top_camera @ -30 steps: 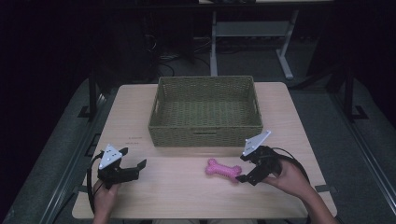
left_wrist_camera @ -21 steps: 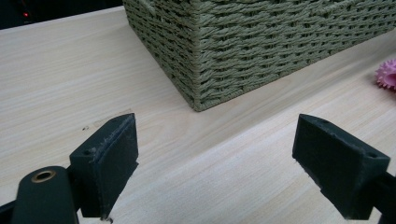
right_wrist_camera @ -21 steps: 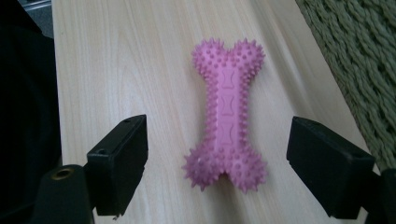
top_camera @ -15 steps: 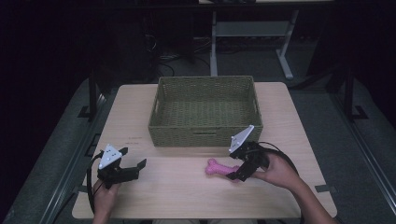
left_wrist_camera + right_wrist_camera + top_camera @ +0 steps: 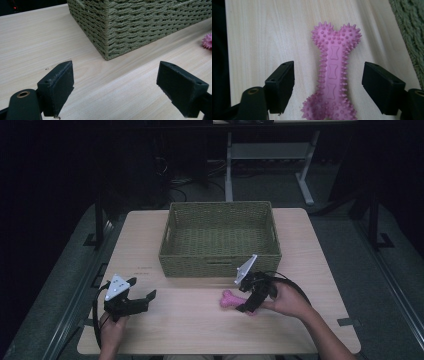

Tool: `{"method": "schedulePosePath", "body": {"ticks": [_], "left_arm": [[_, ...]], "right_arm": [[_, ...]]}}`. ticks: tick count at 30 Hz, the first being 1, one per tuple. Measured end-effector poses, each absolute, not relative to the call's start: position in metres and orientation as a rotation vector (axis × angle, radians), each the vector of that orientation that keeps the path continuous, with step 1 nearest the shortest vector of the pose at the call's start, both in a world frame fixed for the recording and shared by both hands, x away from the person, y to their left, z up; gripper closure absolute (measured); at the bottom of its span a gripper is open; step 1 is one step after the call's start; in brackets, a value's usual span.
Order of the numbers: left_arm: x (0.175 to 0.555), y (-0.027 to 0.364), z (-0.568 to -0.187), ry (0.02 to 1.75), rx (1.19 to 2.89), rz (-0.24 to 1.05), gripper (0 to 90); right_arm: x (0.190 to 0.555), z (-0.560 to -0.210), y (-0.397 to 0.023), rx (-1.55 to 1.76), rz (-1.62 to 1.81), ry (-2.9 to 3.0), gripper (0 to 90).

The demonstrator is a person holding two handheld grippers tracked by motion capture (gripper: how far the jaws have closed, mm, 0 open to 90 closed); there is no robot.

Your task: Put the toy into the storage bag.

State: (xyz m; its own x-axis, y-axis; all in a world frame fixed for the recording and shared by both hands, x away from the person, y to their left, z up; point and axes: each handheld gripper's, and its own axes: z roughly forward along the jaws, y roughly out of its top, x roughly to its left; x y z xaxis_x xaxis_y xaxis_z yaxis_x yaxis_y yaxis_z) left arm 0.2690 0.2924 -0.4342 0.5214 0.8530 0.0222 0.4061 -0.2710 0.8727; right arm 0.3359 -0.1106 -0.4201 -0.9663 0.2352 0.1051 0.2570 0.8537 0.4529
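Two grippers are at work over the table (image 5: 150, 330), and only one is busy. Off to the left, the left gripper (image 5: 142, 292) hovers low over the bare wood with its jaws wide apart and nothing between them; ahead of it and a little to its right stands the near corner of the woven basket (image 5: 140, 27).

Moving right, the pink spiked bone toy (image 5: 333, 75) lies flat on the tabletop, just in front of the basket's near wall and directly under the right gripper (image 5: 246, 304). In the right gripper view the toy's shaft runs up between the two black jaws, one to each side, with a clear gap on both; the pads do not touch it yet. Those jaws have just been closing in around the shaft.

To my eye this is the grasp step of picking the toy up. Next the jaws need to close until both pads press the narrow middle, squarely, before any lift; the basket just beyond the gripper looks the likely place for it.
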Motion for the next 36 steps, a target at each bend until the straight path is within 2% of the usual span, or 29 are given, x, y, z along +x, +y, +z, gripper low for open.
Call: {"method": "schedulePosePath", "body": {"ticks": [5,13,21,30,36], "left_arm": [[0.269,0.293,-0.434,1.039,1.876,0.636,13.9],[0.269,0.294,-0.434,1.042,1.873,0.633,13.9],[0.269,0.294,-0.434,1.042,1.874,0.632,13.9],[0.269,0.295,-0.434,1.045,1.866,0.629,13.9],[0.269,0.296,-0.434,1.047,1.861,0.629,13.8]], "right_arm": [[0.338,-0.425,-0.106,-0.391,-0.698,-2.989,31.6],[0.342,-0.434,-0.098,-0.373,-0.628,-3.011,45.5],[0.342,-0.438,-0.095,-0.353,-0.590,-3.026,52.9],[0.342,-0.436,-0.092,-0.335,-0.554,-3.040,58.1],[0.342,-0.429,-0.090,-0.305,-0.584,-3.028,58.4]]}}
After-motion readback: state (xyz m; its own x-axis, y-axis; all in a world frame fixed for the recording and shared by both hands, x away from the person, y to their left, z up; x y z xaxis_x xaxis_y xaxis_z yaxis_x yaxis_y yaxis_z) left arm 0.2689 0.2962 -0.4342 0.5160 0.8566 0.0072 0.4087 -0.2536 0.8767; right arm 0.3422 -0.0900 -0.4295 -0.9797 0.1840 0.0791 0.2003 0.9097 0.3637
